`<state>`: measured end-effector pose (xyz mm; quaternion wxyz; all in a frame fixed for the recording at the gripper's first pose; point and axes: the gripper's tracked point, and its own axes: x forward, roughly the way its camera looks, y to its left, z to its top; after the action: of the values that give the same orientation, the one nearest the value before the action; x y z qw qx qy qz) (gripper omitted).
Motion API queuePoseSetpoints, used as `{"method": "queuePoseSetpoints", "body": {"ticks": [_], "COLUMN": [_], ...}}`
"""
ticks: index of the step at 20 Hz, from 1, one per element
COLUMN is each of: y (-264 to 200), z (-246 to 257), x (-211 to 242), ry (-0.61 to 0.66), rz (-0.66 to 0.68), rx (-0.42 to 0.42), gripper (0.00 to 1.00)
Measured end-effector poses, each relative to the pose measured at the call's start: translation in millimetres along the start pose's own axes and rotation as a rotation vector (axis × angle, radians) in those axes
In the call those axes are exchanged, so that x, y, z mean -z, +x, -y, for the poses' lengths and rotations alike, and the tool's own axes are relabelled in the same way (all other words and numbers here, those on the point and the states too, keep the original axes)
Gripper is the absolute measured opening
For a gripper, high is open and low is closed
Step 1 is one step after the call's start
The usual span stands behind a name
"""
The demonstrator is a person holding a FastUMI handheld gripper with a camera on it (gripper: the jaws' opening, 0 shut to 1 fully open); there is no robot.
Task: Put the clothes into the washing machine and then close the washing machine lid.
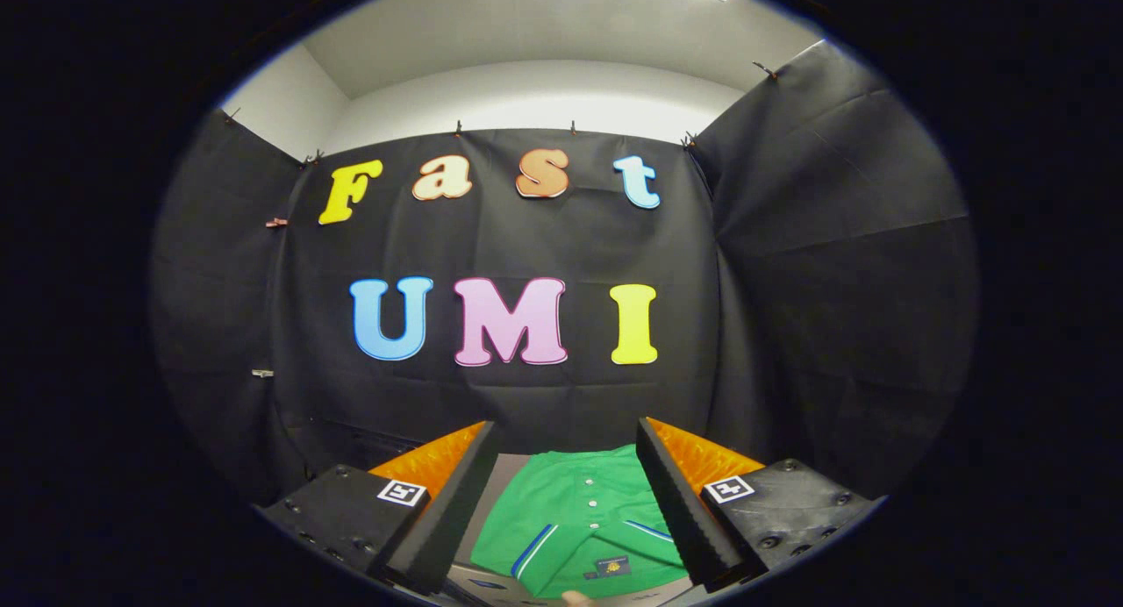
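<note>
One green garment (575, 515) lies flat below, between our gripper (566, 484) fingers, spread wide, holding nothing; we judge straight descent needed, placket running near-to-far.

- The green garment (575, 510) between the fingers looks like smooth, faintly sheeny cloth, with small glossy buttons and blue-white trim.
- The gripper (566, 502), fingers spread apart, has ribbed, matt inner pads (675, 510).
- The far booth wall (790, 326) is matt, creased cloth.
- The surface (491, 502) under the garment looks smooth.
</note>
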<state>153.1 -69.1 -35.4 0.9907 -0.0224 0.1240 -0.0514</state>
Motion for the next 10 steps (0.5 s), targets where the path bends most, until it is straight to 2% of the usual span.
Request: {"method": "queuePoseSetpoints", "body": {"ticks": [4, 10], "y": [42, 86], "z": [5, 15], "x": [15, 63], "ry": [0.010, -0.007], "rz": [-0.090, -0.286], "rx": [0.023, 0.064], "gripper": [0.99, 0.99]}}
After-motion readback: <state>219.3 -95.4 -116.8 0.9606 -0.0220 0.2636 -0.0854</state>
